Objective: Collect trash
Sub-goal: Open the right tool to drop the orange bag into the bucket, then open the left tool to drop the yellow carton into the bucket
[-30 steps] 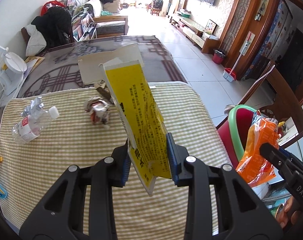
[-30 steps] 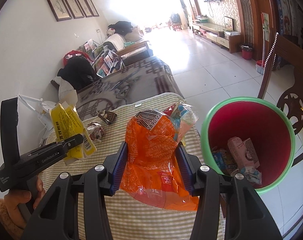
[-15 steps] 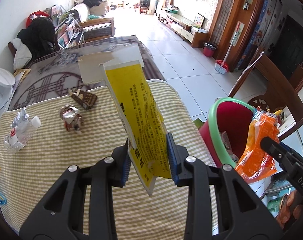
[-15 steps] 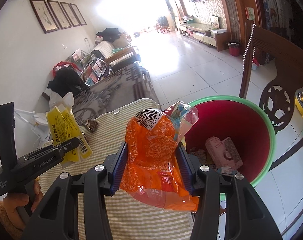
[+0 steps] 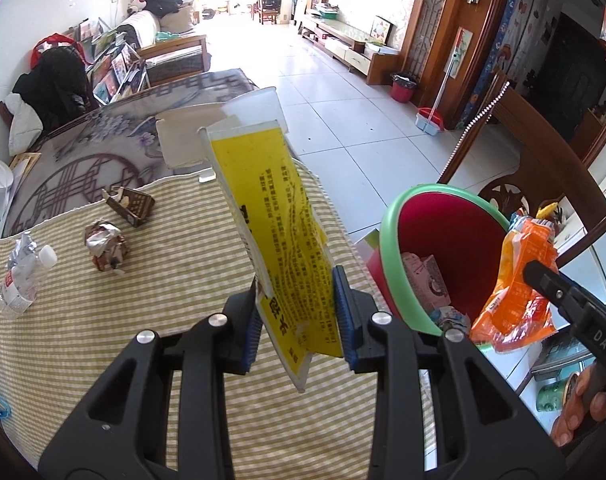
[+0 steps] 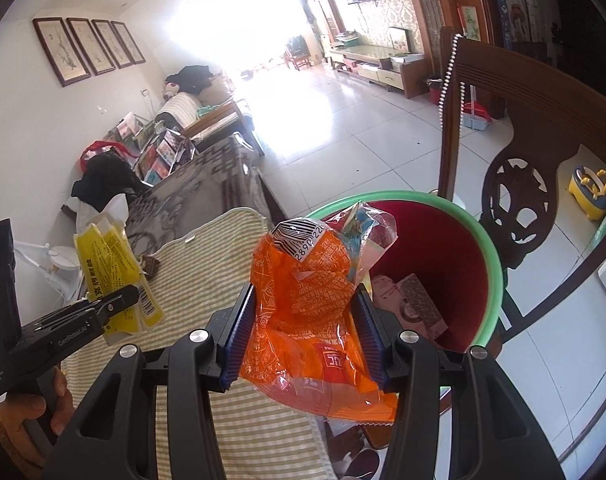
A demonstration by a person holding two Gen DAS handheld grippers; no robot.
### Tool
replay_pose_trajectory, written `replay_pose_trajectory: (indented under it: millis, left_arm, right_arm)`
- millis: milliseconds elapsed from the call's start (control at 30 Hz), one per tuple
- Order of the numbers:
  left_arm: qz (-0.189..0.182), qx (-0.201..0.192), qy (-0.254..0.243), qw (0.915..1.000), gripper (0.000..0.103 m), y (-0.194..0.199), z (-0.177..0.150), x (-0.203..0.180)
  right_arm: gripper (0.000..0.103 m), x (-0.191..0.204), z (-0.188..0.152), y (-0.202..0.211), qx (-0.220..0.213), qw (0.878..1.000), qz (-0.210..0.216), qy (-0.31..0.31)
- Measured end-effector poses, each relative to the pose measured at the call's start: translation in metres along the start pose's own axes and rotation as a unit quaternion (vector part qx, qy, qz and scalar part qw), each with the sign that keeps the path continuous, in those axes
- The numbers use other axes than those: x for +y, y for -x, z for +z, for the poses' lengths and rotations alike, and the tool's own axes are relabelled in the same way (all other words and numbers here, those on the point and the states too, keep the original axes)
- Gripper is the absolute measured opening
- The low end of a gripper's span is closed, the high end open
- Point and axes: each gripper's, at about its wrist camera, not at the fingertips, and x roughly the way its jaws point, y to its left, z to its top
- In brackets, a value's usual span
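Yellow carton, flattened, printed in dark text, stands upright between the blue pads of the left gripper, pinched near its lower end; its white flaps stick up at the top. Orange snack bag, crumpled, with a clear wrapper bunched behind it, is clamped between the pads of the right gripper, jaws pressed into the plastic on both sides.

Just beyond the right gripper's tips: red bin with green rim, open, pink packets lying at the bottom. The bag hangs at the bin's near edge. From the left gripper the bin sits to the right, beside the table edge.

Ahead and left of the left gripper, on the striped cloth: crumpled foil wrapper, small brown box, crushed water bottle, all well apart from the carton.
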Motion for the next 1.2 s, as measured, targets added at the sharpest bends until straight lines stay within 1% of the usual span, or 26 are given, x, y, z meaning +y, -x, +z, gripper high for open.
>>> replay_pose_trajectory:
  millis: [233, 333, 367, 400, 467, 567, 700, 767, 833, 1000, 1033, 1067, 1100, 1200]
  left_arm:
    - [-0.005, 0.002, -0.015, 0.9999, 0.031, -0.005, 0.002, -0.017]
    - [-0.006, 0.004, -0.024, 0.9997, 0.031, -0.008, 0.002, -0.025]
    - [-0.007, 0.006, -0.026, 0.9996, 0.031, -0.009, 0.002, -0.027]
    - [-0.01, 0.008, -0.03, 0.9995, 0.031, -0.01, 0.003, -0.03]
    - [-0.018, 0.012, -0.037, 0.9991, 0.031, -0.012, 0.004, -0.036]
    - [-0.042, 0.02, -0.057, 0.9973, 0.031, -0.017, 0.004, -0.05]
    - [-0.087, 0.041, -0.087, 0.9915, 0.031, -0.032, 0.006, -0.078]
    - [-0.103, 0.052, -0.099, 0.9884, 0.031, -0.041, 0.006, -0.092]
    - [-0.115, 0.061, -0.11, 0.9853, 0.031, -0.048, 0.006, -0.105]
    - [-0.129, 0.06, -0.141, 0.9797, 0.031, -0.057, 0.01, -0.131]
    - [-0.129, 0.058, -0.145, 0.9794, 0.032, -0.058, 0.01, -0.134]
    - [-0.126, 0.057, -0.149, 0.9791, 0.044, -0.058, 0.011, -0.136]
    - [-0.124, 0.054, -0.149, 0.9795, 0.058, -0.058, 0.011, -0.136]
    - [-0.122, 0.037, -0.146, 0.9811, 0.059, -0.048, 0.012, -0.13]
  right_arm:
    - [0.047, -0.025, 0.004, -0.007, 0.003, 1.0, -0.024, -0.011]
    - [0.055, -0.036, 0.009, -0.013, 0.004, 0.999, -0.035, -0.019]
    - [0.061, -0.04, 0.01, -0.014, 0.003, 0.999, -0.039, -0.027]
    - [0.066, -0.043, 0.012, -0.014, -0.001, 0.999, -0.041, -0.034]
    - [0.069, -0.05, 0.014, -0.01, -0.011, 0.998, -0.041, -0.045]
    - [0.071, -0.06, 0.014, -0.001, -0.022, 0.997, -0.05, -0.057]
    - [0.072, -0.075, 0.011, 0.014, -0.039, 0.994, -0.063, -0.082]
    - [0.072, -0.081, 0.007, 0.022, -0.045, 0.992, -0.072, -0.089]
    - [0.072, -0.085, 0.004, 0.028, -0.048, 0.991, -0.081, -0.092]
    - [0.072, -0.095, -0.005, 0.041, -0.052, 0.988, -0.094, -0.11]
    - [0.072, -0.096, -0.007, 0.043, -0.053, 0.988, -0.097, -0.112]
    - [0.072, -0.096, -0.009, 0.046, -0.054, 0.987, -0.099, -0.113]
    - [0.072, -0.096, -0.01, 0.048, -0.054, 0.987, -0.1, -0.115]
    - [0.072, -0.093, -0.011, 0.051, -0.055, 0.986, -0.102, -0.117]
